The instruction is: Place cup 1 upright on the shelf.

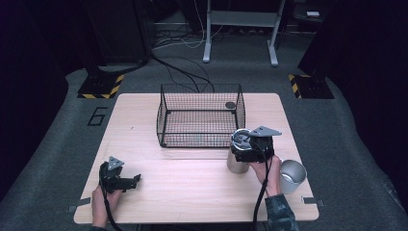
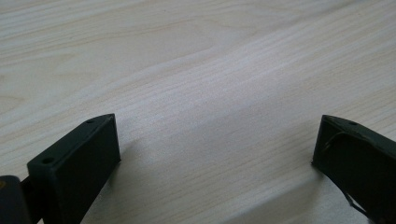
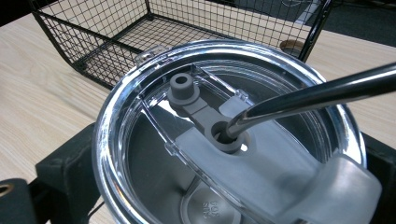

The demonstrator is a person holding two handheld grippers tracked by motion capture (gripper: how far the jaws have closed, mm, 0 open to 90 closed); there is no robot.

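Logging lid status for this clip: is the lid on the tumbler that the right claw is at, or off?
On. The clear lid sits across the tumbler mouth, with a metal straw through its grey hole.

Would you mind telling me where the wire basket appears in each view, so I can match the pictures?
High view: the basket sits at the table's far middle, just beyond the right tongs and the tumbler they hold.
Left gripper view: not in it; bare tabletop between open jaws.
Right gripper view: basket along the top, behind the tumbler's clear lid.
Shared landmark: the pale wooden tabletop.
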